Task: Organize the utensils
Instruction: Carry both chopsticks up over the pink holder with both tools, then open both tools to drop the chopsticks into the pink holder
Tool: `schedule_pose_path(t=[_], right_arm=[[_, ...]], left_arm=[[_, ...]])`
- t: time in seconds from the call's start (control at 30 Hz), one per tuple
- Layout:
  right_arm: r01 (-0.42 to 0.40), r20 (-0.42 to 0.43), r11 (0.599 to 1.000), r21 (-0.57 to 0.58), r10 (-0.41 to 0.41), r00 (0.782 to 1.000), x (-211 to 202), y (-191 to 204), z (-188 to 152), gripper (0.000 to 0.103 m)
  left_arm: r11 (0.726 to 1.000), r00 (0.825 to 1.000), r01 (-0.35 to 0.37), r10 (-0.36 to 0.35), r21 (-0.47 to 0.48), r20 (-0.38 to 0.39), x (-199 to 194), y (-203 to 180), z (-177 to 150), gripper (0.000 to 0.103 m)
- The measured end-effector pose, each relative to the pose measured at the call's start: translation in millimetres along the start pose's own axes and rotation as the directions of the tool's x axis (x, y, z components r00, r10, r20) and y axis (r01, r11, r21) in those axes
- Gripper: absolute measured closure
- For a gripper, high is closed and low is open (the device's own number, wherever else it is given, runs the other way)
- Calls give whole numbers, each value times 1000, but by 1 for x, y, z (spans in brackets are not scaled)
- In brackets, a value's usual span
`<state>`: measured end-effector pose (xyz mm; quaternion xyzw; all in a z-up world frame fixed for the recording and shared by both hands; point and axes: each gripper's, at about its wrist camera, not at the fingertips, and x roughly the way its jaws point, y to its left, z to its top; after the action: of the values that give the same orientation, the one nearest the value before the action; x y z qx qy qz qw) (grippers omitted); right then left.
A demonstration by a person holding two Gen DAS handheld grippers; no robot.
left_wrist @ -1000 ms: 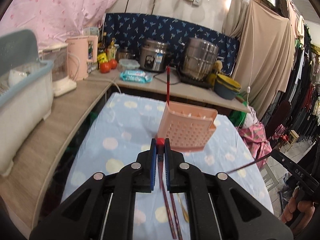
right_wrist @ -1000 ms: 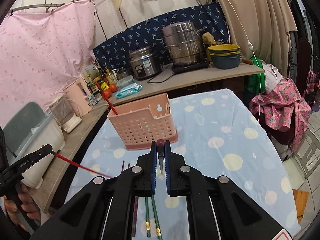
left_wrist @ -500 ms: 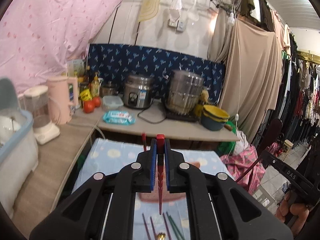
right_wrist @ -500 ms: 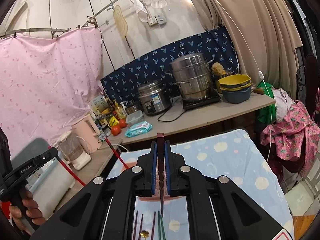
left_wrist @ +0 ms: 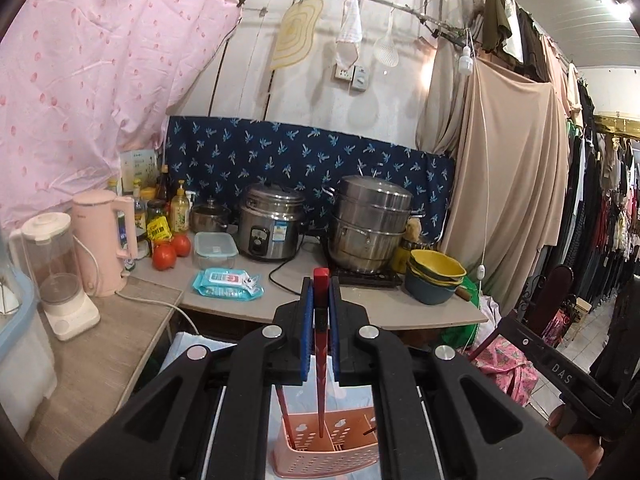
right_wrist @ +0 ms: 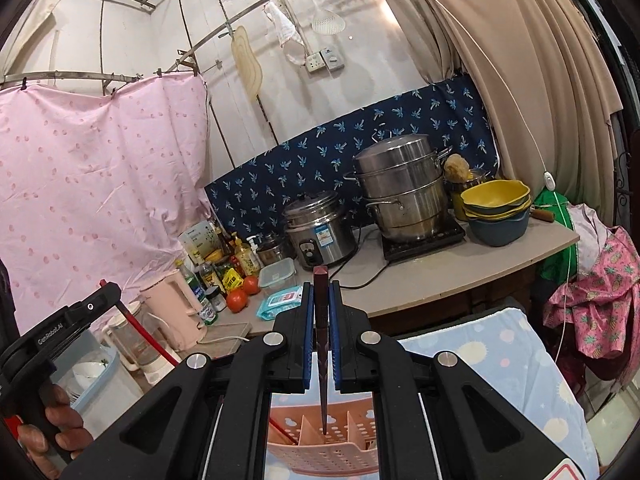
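My left gripper point(left_wrist: 320, 292) is shut on a red chopstick point(left_wrist: 320, 360) that hangs point-down into the pink perforated utensil basket point(left_wrist: 328, 452) below. Another red chopstick point(left_wrist: 285, 412) leans in the basket's left compartment. My right gripper point(right_wrist: 321, 300) is shut on a dark brown chopstick point(right_wrist: 322, 368), its tip in the same pink basket point(right_wrist: 332, 448). The left gripper and its red chopstick also show at the left of the right wrist view point(right_wrist: 132, 320).
The basket stands on a table with a blue dotted cloth point(right_wrist: 500, 352). Behind it is a counter point(left_wrist: 280, 292) with a rice cooker point(left_wrist: 270, 226), steel steamer pot point(left_wrist: 370, 222), stacked bowls point(left_wrist: 434, 280), tomatoes, bottles, kettle and blender. Clothes hang at right.
Both grippers have tilted up and moved over the basket, each with its chopstick now upright and its tip lowered into the basket. The loose utensils on the cloth have gone out of view.
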<state>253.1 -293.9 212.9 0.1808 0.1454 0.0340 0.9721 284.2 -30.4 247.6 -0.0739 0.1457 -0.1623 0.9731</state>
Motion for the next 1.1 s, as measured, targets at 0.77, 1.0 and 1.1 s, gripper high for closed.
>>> schedule_pose_path(t=[0.77,1.0,1.1], right_arm=[[84,-176,996,25,-78,981,54,-27,-73,87],[91,-156,996,27,-85,984,31,-29,-73,78],[89,-168,996,7,-87,982,19,-27,-83,77]], left_arm=[[995,977,-83,68,-63,-204,56,43,-78,84],[993,972,-100,83,-69,-218,40,45,-86,76],[993,970,-105,90,-58,-225,28,44,-94,71]])
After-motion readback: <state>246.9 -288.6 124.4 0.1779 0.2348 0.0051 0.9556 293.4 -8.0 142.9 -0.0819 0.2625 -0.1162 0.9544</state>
